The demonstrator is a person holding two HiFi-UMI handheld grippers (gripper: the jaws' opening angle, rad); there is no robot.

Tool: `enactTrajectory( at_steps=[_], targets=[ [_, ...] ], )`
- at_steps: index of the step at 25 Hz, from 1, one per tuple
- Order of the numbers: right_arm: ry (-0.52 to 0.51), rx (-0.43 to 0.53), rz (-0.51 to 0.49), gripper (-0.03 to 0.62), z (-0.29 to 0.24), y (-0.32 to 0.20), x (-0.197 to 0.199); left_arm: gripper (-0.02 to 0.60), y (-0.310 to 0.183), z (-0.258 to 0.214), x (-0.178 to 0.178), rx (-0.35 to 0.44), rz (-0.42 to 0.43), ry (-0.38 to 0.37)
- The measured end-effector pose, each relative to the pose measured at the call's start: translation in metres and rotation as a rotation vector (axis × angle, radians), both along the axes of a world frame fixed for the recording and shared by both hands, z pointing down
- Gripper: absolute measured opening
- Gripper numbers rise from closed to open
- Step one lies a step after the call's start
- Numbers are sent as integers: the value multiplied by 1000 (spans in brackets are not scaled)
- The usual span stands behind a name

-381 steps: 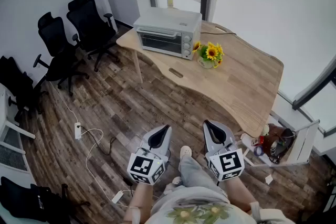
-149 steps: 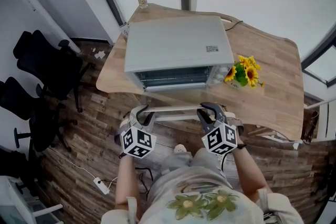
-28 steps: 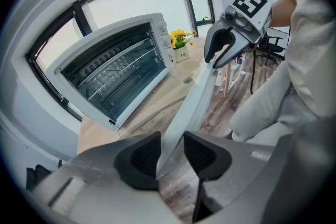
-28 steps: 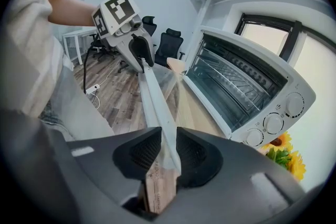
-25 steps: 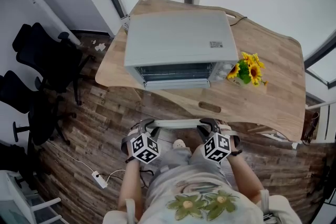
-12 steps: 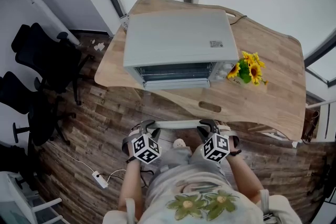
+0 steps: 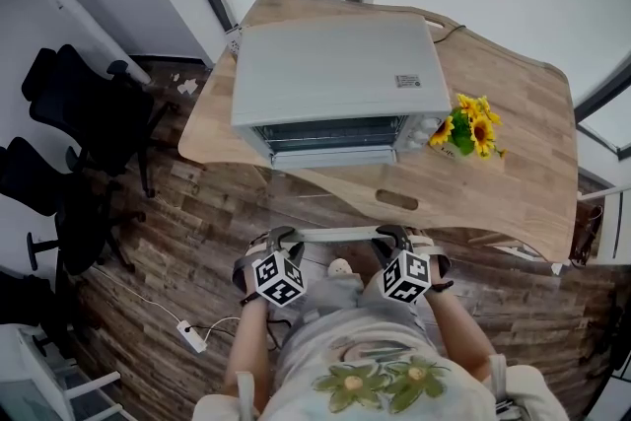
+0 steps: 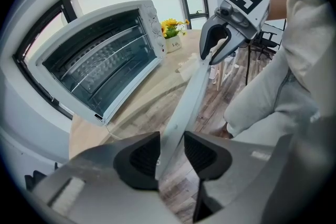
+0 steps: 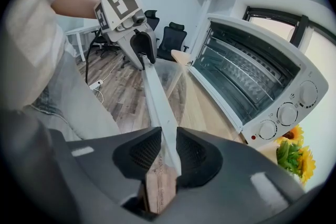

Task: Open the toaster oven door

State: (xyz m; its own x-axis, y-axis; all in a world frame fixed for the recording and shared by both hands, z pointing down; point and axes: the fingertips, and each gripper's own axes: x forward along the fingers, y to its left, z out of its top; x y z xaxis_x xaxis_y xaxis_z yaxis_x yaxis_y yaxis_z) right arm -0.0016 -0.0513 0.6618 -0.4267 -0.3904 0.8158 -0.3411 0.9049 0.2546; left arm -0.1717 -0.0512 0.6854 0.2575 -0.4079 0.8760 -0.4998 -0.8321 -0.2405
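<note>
**Right gripper** [image 9: 169, 152]: dark jaws at the lower edge, closed on the near end of the handle bar [image 9: 153, 89], ribbed pads against both its sides.

**Handle bar:** pale and straight, running up and left to the left gripper [image 9: 143, 51], which seems to clamp the far end; contact there is too small to confirm.

**Glass door** [image 9: 170, 73]: lowered, lying between bar and oven.

**Toaster oven** [image 9: 273, 42]: white, cavity open toward the camera, wire rack [image 9: 236, 73] inside. Three knobs [image 9: 287, 113] and a red light [image 9: 253, 137] sit at its lower right.

**Wooden table** [image 9: 205, 107]: under the oven.

**Sunflowers** [image 9: 296, 157]: at the right edge.

**Office chairs** [image 9: 172, 36]: black, beyond the table.

**Plank floor** [image 9: 121, 97]: on the left.

**Person's forearm** [image 9: 71, 2]: upper left.
</note>
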Motion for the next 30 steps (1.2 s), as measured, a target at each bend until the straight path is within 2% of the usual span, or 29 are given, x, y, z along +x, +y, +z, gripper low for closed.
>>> enactTrajectory(
  at_steps=[12, 26, 28, 30],
  targets=[
    [30, -47, 6, 91, 22, 3, 0, 152, 4, 21, 0, -42, 12, -12],
    [59, -104, 70, 87, 49, -1, 11, 152, 3, 50, 2, -110, 3, -17],
    [67, -92, 95, 80, 52, -4, 17, 152, 3, 54, 2, -117, -1, -18],
    [79, -68, 129, 15, 54, -10, 24, 150, 2, 58, 2, -123, -3, -16]
  ],
)
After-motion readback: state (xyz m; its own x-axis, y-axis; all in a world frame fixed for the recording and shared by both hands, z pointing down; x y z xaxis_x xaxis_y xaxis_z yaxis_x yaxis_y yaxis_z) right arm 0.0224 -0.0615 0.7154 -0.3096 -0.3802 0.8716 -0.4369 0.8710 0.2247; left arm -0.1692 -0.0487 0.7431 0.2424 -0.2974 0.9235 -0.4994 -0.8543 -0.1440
